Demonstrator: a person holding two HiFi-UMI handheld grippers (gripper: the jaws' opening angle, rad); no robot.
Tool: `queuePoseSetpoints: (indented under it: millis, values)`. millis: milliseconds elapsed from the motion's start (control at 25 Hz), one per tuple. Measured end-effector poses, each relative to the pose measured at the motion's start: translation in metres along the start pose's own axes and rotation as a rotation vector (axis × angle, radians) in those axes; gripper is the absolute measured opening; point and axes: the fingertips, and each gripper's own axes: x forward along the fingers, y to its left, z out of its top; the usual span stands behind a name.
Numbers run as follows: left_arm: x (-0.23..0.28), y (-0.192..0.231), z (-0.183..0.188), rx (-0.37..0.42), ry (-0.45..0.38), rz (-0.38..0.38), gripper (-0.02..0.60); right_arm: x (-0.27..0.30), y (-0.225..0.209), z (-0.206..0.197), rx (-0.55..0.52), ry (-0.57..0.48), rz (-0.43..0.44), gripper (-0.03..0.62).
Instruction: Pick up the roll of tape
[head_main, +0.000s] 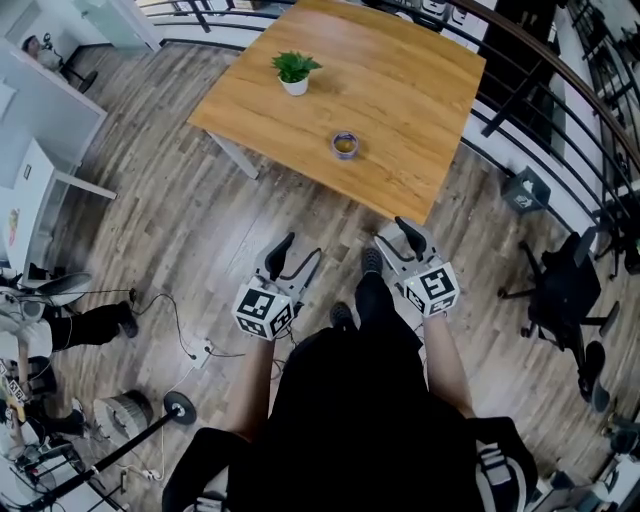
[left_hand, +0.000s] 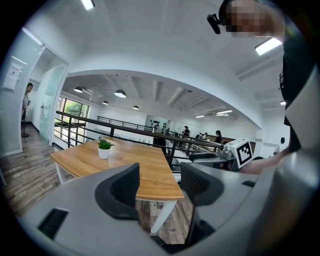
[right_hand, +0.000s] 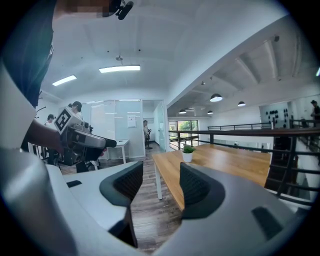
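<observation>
Two grippers are held side by side over the wooden floor (head_main: 180, 230), short of the table. The left gripper (head_main: 298, 250) has its jaws standing apart with nothing between them; through the gap its own view shows only the table's near corner and the floorboards beneath. The right gripper (head_main: 393, 233) likewise has its jaws spread wide and bare, with floor and a table leg showing between its dark ribbed pads (right_hand: 192, 186). Each gripper carries its marker cube at the rear, nearest the person's body. The person's dark shoes (head_main: 370, 262) stand between the two grippers.

Ahead of both grippers, roughly on the line between them, is the table (head_main: 400, 80), its nearest corner just in front of the right gripper. The roll of tape (head_main: 345, 145) lies flat on the tabletop, not far in from the near edge, well apart from either gripper and touched by neither. Farther ahead, beyond the tape and toward the left gripper's side, a small green plant (head_main: 295, 72) stands upright in a white pot.

Out to the right of the right gripper stands a black office chair (head_main: 565, 290), with a dark railing (head_main: 540, 60) curving past the table's far side. To the left of the left gripper, a cable and power strip (head_main: 205, 352) lie on the floor.
</observation>
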Motion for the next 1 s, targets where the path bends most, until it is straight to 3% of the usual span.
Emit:
queuePoseSetpoints:
  millis: [1000]
  values:
    - [0.093, 0.048, 0.017, -0.042, 0.036, 0.055, 0.258, 0.081, -0.078, 0.007, 0.006, 0.052, 0.092, 0.241]
